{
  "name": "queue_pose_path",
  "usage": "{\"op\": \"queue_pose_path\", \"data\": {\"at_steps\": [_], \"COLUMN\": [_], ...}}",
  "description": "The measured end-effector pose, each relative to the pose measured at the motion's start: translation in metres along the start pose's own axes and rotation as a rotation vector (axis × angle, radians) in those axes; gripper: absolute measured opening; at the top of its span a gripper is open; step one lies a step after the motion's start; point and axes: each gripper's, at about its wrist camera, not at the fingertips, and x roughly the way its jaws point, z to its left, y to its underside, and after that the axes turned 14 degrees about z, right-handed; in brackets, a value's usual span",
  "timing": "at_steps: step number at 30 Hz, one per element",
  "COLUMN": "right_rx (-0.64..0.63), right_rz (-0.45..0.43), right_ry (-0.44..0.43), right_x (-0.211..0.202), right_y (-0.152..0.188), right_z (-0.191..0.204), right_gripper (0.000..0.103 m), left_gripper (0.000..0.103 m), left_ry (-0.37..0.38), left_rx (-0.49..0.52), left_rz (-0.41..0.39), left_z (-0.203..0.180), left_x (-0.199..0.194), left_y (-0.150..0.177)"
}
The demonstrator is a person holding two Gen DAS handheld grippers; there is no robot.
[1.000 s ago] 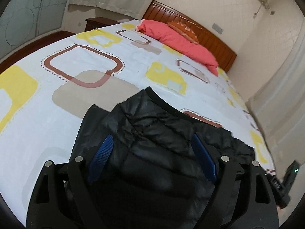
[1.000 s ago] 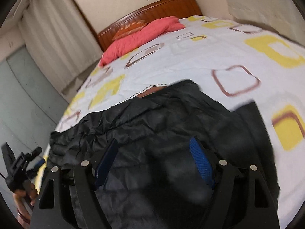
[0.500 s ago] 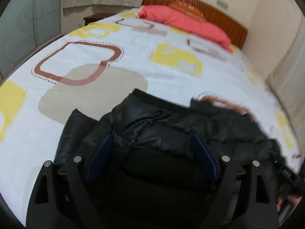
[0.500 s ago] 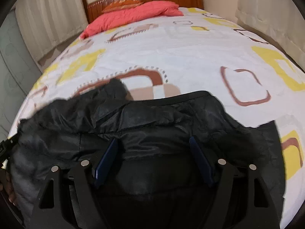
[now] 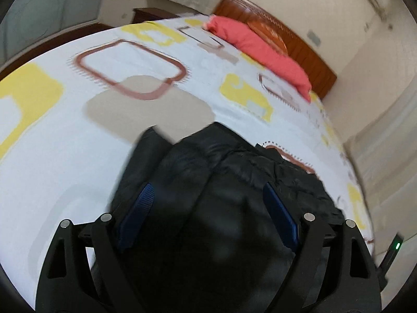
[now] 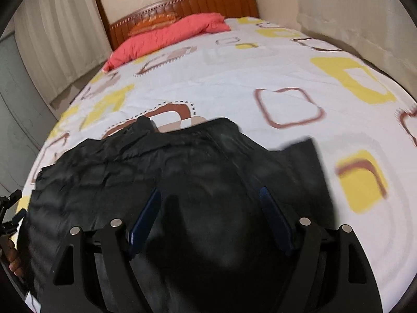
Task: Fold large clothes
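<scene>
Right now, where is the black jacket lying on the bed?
In both wrist views the black jacket lies at the near end of the bed, under both grippers and far from the red pillow by the headboard.

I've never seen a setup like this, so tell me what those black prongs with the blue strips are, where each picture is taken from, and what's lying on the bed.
There is no robot here. A person holds a two-fingered gripper in each hand, and a small wide-angle camera on each one looks forward along its fingers.

One picture comes from the left gripper, the other from the right gripper. The black prongs are the fingers; the blue strips are their pads.

A black padded jacket lies on a bed sheet printed with yellow and brown squares. A pink pillow sits by the wooden headboard.

Both grippers stand wide open. Jacket fabric fills the space between the fingers, but the pads do not visibly pinch it, so nothing looks firmly held.
</scene>
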Motion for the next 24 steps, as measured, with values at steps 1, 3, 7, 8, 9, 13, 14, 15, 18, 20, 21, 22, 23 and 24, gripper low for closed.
{"op": "queue_pose_path", "data": {"at_steps": [1, 3, 7, 8, 9, 13, 14, 15, 18, 20, 21, 22, 23, 24], "right_rx": [0.003, 0.039, 0.164, 0.197, 0.223, 0.325, 0.347, 0.357, 0.4, 0.442, 0.457, 0.475, 0.484, 0.501], "right_rz": [-0.002, -0.018, -0.027, -0.022, -0.014, 0.012, 0.017, 0.011, -0.018, -0.016, -0.005, 0.005, 0.0, -0.016], "right_ry": [-0.005, -0.002, -0.039, -0.05, -0.064, -0.149, -0.175, -0.182, -0.226, -0.265, -0.274, -0.284, -0.294, -0.301], "right_x": [-0.008, -0.026, -0.048, -0.05, -0.05, -0.045, -0.041, -0.039, -0.036, -0.03, -0.027, -0.024, -0.025, -0.03], "right_y": [0.009, 0.033, 0.079, 0.09, 0.099, 0.132, 0.136, 0.139, 0.14, 0.137, 0.136, 0.136, 0.137, 0.141], "right_z": [-0.005, -0.022, -0.061, -0.069, -0.075, -0.09, -0.091, -0.09, -0.091, -0.094, -0.097, -0.1, -0.104, -0.109], "right_gripper": [0.077, 0.077, 0.077, 0.077, 0.077, 0.077, 0.077, 0.077, 0.079, 0.078, 0.078, 0.078, 0.078, 0.078], "left_gripper": [0.085, 0.085, 0.085, 0.085, 0.085, 0.088, 0.09, 0.09, 0.091, 0.091, 0.091, 0.091, 0.091, 0.091], "left_ry": [0.012, 0.004, 0.011, 0.032, 0.054, 0.164, 0.191, 0.206, 0.237, 0.237, 0.236, 0.224, 0.216, 0.21], "left_rx": [-0.036, -0.103, -0.252, -0.297, -0.34, -0.413, -0.408, -0.402, -0.425, -0.438, -0.438, -0.443, -0.444, -0.44], "left_rz": [-0.019, -0.054, -0.082, -0.08, -0.066, -0.015, -0.003, 0.002, -0.016, -0.043, -0.057, -0.059, -0.056, -0.056], "left_z": [0.011, 0.031, 0.069, 0.079, 0.087, 0.095, 0.092, 0.09, 0.089, 0.089, 0.089, 0.088, 0.087, 0.085], "left_x": [-0.013, -0.033, -0.059, -0.063, -0.067, -0.064, -0.06, -0.058, -0.048, -0.043, -0.041, -0.039, -0.038, -0.038], "left_y": [0.011, 0.035, 0.08, 0.094, 0.109, 0.149, 0.155, 0.158, 0.154, 0.146, 0.143, 0.14, 0.139, 0.138]}}
